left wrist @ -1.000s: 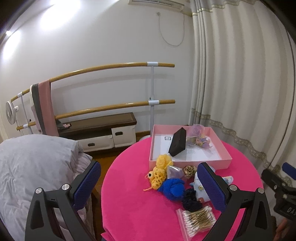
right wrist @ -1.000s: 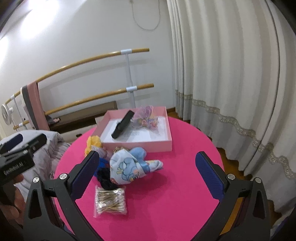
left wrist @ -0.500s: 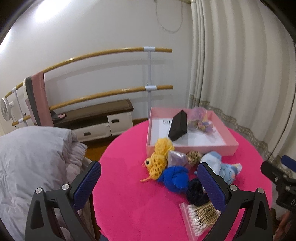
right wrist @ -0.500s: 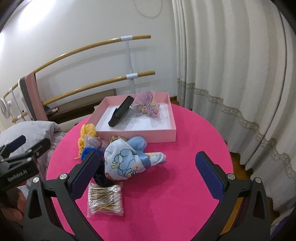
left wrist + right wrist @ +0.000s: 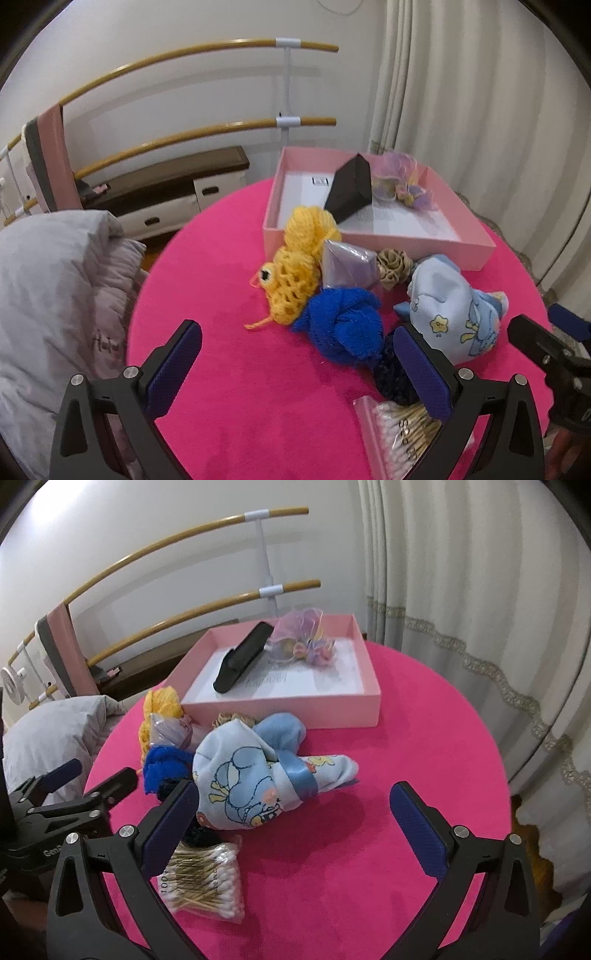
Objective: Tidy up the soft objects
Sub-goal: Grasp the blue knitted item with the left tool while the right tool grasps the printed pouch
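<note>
Pink desk (image 5: 424, 716) is crowded before the pink box (image 5: 369, 701), where the blue-printed bundle (image 5: 255, 775) is best pinched mid-body by the spread, empty right tongs (image 5: 295, 823).

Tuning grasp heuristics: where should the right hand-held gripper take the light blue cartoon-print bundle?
Probably at the blue ribbon band cinching the light blue cartoon-print bundle, coming from above. It is the narrowest part; the right hand-held gripper hangs open nearby.
</note>
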Demonstrator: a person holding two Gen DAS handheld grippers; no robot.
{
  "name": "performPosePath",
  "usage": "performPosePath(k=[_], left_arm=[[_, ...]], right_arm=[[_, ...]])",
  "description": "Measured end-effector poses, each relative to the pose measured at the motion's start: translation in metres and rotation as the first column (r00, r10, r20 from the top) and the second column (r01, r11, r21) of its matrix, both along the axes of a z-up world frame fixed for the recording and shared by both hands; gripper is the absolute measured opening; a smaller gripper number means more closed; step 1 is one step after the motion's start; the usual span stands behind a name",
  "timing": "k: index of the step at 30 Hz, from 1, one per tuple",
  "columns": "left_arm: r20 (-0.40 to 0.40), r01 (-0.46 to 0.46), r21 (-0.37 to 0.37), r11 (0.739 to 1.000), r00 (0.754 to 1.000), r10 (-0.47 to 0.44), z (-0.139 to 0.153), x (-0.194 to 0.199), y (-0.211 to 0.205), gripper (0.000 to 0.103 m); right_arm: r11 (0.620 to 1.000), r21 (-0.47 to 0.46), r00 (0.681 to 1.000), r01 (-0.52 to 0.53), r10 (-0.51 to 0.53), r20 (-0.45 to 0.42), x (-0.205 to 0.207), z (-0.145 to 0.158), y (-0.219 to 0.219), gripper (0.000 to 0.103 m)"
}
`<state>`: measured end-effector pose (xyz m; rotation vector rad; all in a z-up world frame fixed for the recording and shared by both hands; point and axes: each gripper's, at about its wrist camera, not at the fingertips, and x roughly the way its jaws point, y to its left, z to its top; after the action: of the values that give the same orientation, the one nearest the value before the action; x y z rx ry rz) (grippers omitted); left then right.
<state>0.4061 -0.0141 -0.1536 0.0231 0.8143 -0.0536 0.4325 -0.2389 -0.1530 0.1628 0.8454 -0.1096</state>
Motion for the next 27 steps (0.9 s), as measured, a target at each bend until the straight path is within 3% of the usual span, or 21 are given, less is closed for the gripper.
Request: performPosePath(k=[7,11,15,17,19,21,27], left_arm=[[-0.084,-0.033,-0.052,0.998,0.996,0.028,-0.036,0.043,-0.001,0.098],[-0.131,-0.011,-0.096,0.995,0.991,-0.002,-0.055,0.056,-0.002,0.081],[-0.111,0.010,-0.133,0.991,0.993,-0.025,-0.050,0.056,0.005,0.062],[-0.107,0.015,-0.142,0.990,0.994,-0.030,-0.046,0.054,0.010,0.054],[-0.102,0.032,-0.143,0.989,0.994,-0.047,-0.044,0.053,0.012,0.047],[-0.100,0.044,-0.150,0.988,0.993,-0.060,-0.042,0.050,0.012,0.039],[-0.084,0.058,-0.163,0.985,0.994,-0.073,-0.035,0.037,0.014,0.030]], right_arm=[[1.000,0.020,0.999,-0.012,0.013,-0.038,0.015,-0.017,-0.004,0.103],[0.999,0.031,0.998,-0.030,0.032,-0.060,0.026,-0.028,-0.003,0.102],[0.997,0.058,0.996,-0.057,0.060,-0.067,0.036,-0.036,0.003,0.097],[0.994,0.074,0.993,-0.079,0.085,-0.077,0.041,-0.041,0.006,0.090],[0.986,0.129,0.991,-0.109,0.118,-0.065,0.043,-0.045,0.010,0.063],[0.986,0.118,0.991,-0.115,0.123,-0.061,0.041,-0.045,0.014,0.058],[0.989,0.110,0.994,-0.097,0.102,-0.038,0.022,-0.037,0.002,0.049]])
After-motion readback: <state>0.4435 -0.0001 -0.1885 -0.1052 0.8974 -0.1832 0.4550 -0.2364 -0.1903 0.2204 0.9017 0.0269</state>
